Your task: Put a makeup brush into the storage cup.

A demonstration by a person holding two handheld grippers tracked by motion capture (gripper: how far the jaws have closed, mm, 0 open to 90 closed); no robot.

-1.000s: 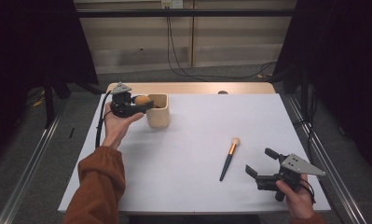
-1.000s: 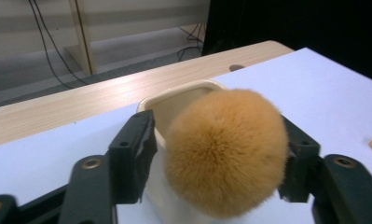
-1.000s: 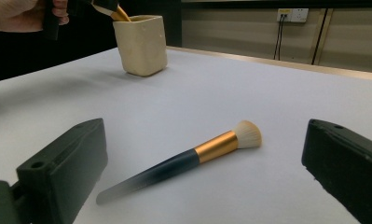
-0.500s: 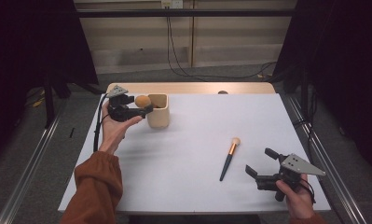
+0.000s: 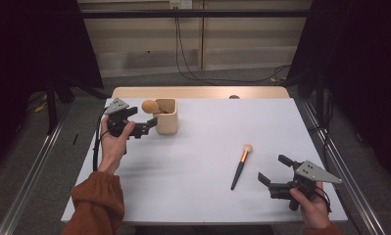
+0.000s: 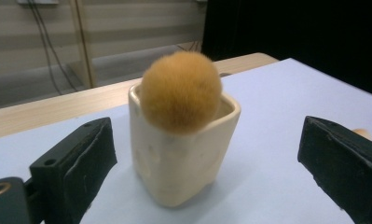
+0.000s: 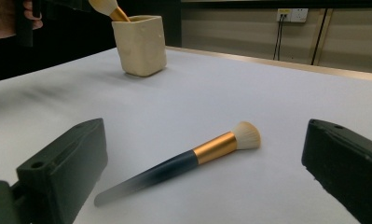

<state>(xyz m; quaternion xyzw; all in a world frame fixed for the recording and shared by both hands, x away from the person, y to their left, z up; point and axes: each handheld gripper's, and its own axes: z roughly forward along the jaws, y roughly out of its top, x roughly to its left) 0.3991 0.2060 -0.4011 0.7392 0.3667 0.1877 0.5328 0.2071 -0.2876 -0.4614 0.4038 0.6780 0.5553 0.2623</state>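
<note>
Presently on the bench (image 5: 198,161), a white-topped surface with a wooden strip along its far edge:

Item 1. Cream ceramic cup (image 5: 166,116), squarish with rounded corners, standing upright near the far left of the bench. In the left gripper view it sits between the two black fingers but apart from both.

Item 2. Round-headed makeup brush (image 5: 150,106), fluffy orange-brown head up, standing in the cup and leaning over its left rim toward the left gripper. Its gold ferrule shows in the right gripper view; the handle is hidden inside the cup.

Item 3. Left gripper (image 5: 143,127), held level in the left hand (image 5: 112,144) just left of the cup. Fingers wide apart, having just been opening; nothing is pressed between them and they touch neither cup nor brush.

Item 4. Flat-topped makeup brush (image 5: 240,166), dark handle, gold ferrule, pale bristles, lying flat on the bench at centre right, bristles pointing away from the person.

Item 5. Right gripper (image 5: 271,174), held in the right hand (image 5: 310,208) at the near right corner, just right of the lying brush. Fingers wide, empty, aimed toward that brush without touching it.
</note>
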